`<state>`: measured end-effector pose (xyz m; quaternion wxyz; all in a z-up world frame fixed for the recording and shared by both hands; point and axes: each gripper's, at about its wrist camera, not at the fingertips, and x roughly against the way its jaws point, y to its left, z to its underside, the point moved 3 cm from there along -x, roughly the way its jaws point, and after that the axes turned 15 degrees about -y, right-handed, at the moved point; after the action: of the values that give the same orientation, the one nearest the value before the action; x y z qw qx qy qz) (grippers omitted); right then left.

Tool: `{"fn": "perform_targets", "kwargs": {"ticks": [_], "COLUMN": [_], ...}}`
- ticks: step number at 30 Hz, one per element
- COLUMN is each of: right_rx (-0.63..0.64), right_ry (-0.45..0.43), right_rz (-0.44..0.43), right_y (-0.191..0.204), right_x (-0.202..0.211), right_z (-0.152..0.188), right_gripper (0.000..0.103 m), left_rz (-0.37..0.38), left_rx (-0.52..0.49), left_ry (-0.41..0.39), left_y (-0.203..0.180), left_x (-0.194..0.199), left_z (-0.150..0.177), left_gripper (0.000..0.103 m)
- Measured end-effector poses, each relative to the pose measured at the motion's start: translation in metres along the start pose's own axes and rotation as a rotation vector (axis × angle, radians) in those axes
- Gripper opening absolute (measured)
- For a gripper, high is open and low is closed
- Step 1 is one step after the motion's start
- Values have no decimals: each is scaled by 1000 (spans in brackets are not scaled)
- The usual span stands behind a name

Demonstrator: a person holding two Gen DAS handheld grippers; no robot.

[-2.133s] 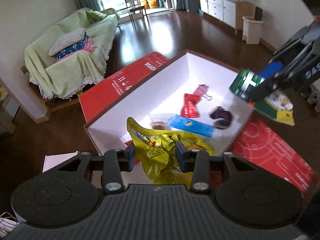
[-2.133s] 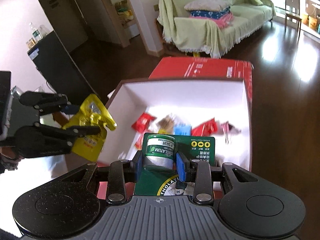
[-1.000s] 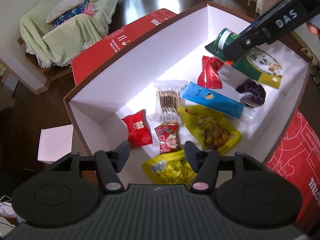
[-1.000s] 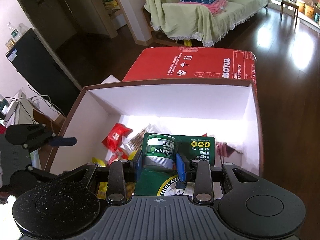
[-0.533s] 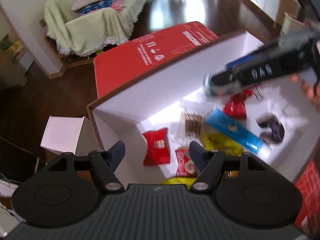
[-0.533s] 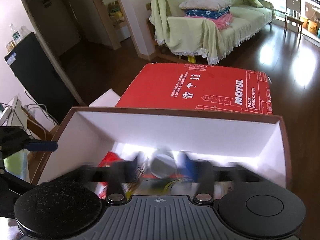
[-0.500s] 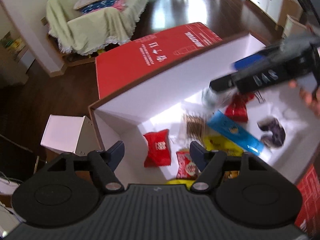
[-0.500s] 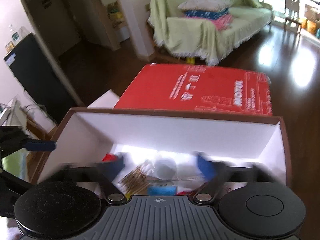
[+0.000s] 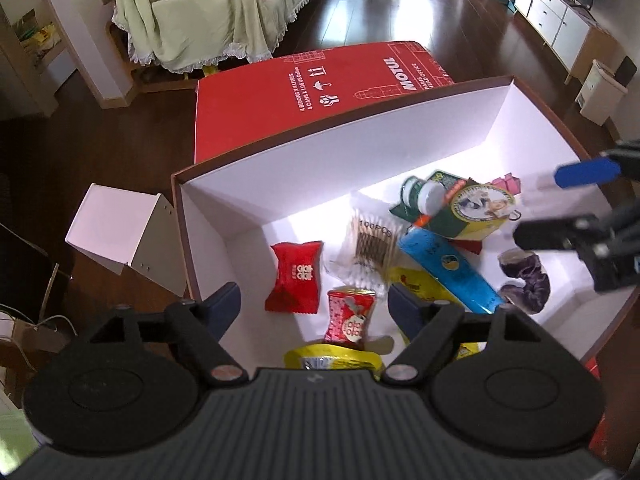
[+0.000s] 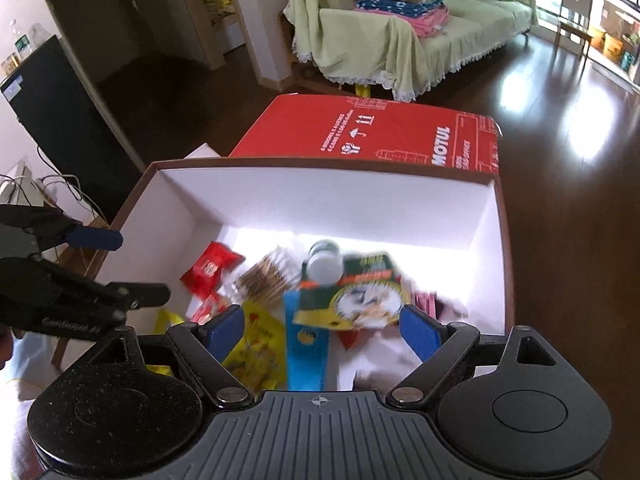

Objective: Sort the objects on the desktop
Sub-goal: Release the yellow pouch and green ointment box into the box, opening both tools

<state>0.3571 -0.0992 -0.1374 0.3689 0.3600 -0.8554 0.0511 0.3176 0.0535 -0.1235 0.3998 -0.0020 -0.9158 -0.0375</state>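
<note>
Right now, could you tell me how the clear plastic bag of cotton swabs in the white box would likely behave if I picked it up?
The clear plastic bag of cotton swabs looks thin and crinkled, so it would probably flop and feel light. Its glossy film may slip between the jaws. The swabs inside seem loosely bundled, so they could shift when lifted from the white box.

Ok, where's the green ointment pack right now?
Inside the white box, toward its far right in the left wrist view, the green ointment pack overlaps the blue tube.
</note>
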Motion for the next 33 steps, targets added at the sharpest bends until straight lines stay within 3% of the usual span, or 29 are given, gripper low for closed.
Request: {"fn": "perform_targets", "kwargs": {"ticks": [14,33], "right_rx": [-68,-123], "right_ry": [-9,-61], "right_rz": [118,158], "right_y": [6,27], "right_x": [38,100], "right_z": [16,37], "right_gripper": [87,88], "left_rz": [-11,-27], "left_rx": [-5,-29], "left_ry": [-21,-117], "left_y": [-26,-50], "left_x": [40,111], "left_z": [2,18], "left_gripper": [79,79]}}
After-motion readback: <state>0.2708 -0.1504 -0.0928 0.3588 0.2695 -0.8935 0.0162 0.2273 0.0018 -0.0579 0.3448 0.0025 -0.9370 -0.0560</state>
